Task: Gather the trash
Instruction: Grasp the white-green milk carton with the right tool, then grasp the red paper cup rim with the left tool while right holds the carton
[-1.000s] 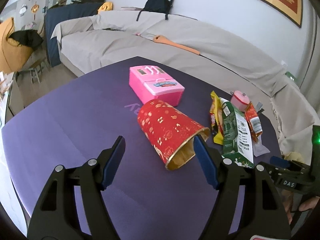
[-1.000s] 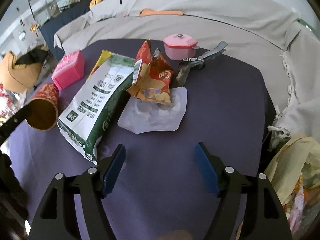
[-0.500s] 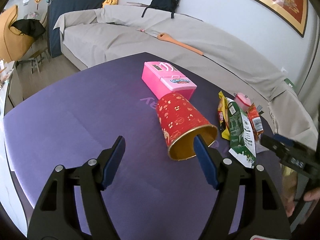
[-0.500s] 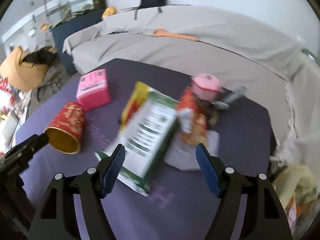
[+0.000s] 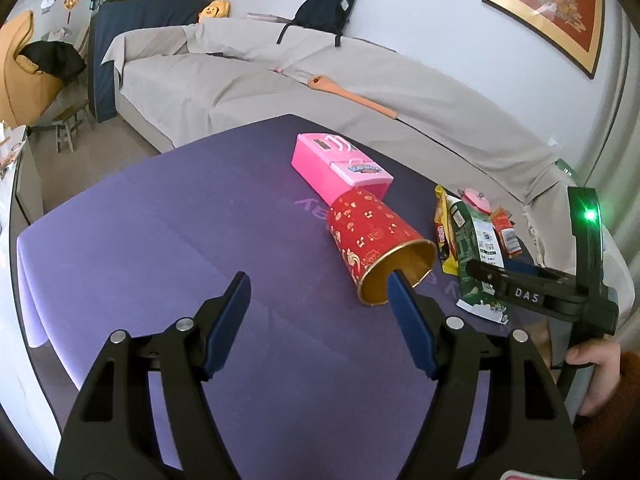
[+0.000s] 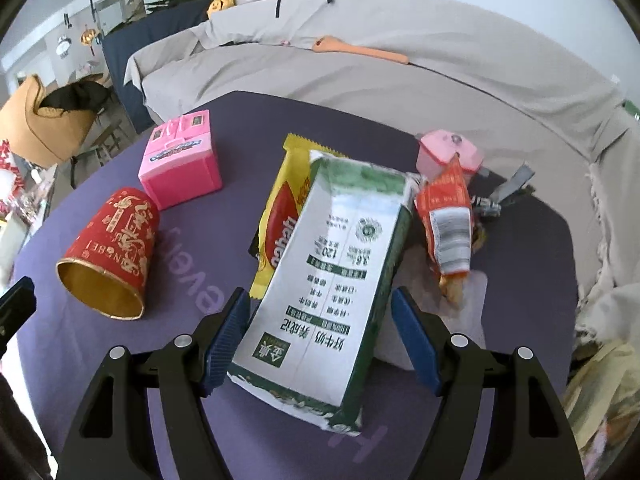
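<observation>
A green and white milk carton (image 6: 332,280) lies flat on the purple table (image 6: 520,280), its near end between the open fingers of my right gripper (image 6: 318,308); no contact shows. A yellow snack wrapper (image 6: 284,208) lies under it, a red-orange wrapper (image 6: 448,220) and a clear plastic piece (image 6: 472,304) to its right. A red and gold paper cup (image 5: 376,248) lies on its side, mouth toward my open left gripper (image 5: 318,292), whose right finger sits in front of the rim. The cup also shows in the right wrist view (image 6: 108,252).
A pink toy box (image 5: 340,168) stands behind the cup. A small pink lidded pot (image 6: 448,152) and a grey clip (image 6: 508,192) sit at the far right. A covered sofa (image 5: 280,76) wraps behind the table. A yellow bag (image 6: 600,392) hangs off the table's right edge.
My right gripper has swung left and forward until its open fingers flank the milk carton. My left gripper has pulled back and up from the cup, still open.
</observation>
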Tool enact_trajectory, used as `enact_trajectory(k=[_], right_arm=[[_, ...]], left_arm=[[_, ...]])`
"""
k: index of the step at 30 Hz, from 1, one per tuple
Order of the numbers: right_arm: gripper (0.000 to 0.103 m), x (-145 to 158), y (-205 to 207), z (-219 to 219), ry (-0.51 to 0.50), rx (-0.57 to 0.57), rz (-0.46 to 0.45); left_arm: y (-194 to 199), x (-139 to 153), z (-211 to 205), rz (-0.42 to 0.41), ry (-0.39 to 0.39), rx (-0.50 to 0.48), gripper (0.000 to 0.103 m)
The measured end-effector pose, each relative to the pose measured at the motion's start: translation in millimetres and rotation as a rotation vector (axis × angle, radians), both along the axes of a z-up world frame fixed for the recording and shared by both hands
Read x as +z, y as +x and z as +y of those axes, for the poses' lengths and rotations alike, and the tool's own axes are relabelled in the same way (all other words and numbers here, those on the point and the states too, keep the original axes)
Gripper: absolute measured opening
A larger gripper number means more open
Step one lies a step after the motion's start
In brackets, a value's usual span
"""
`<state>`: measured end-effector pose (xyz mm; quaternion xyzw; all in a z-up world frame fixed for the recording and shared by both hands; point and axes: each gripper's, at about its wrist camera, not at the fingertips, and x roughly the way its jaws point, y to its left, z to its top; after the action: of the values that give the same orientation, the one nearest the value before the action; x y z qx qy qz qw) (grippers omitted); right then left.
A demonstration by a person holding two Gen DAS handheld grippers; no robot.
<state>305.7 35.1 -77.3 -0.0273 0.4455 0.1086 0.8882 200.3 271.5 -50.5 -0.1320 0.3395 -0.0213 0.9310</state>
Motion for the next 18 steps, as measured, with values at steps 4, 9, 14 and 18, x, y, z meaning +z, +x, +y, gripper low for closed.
enact_trajectory(k=[4,9,14,18], right_arm=[[0.069,-9,1,1,0.011,0.037,0.038],[0.060,-2,-4,1,-0.033,0.055,-0.016],[0.058,25,-24,-11,-0.039,0.064,-0.077],[0.058,50,-41,-29,-0.030,0.075,-0.114]], left_arm=[[2,-3,-4,0.002,0.010,-0.029,0.067],[0,-5,-11,0.008,0.026,-0.046,0.067],[7,-2,-27,0.007,0.045,-0.069,0.067],[16,0,-40,0.008,0.044,-0.053,0.067]])
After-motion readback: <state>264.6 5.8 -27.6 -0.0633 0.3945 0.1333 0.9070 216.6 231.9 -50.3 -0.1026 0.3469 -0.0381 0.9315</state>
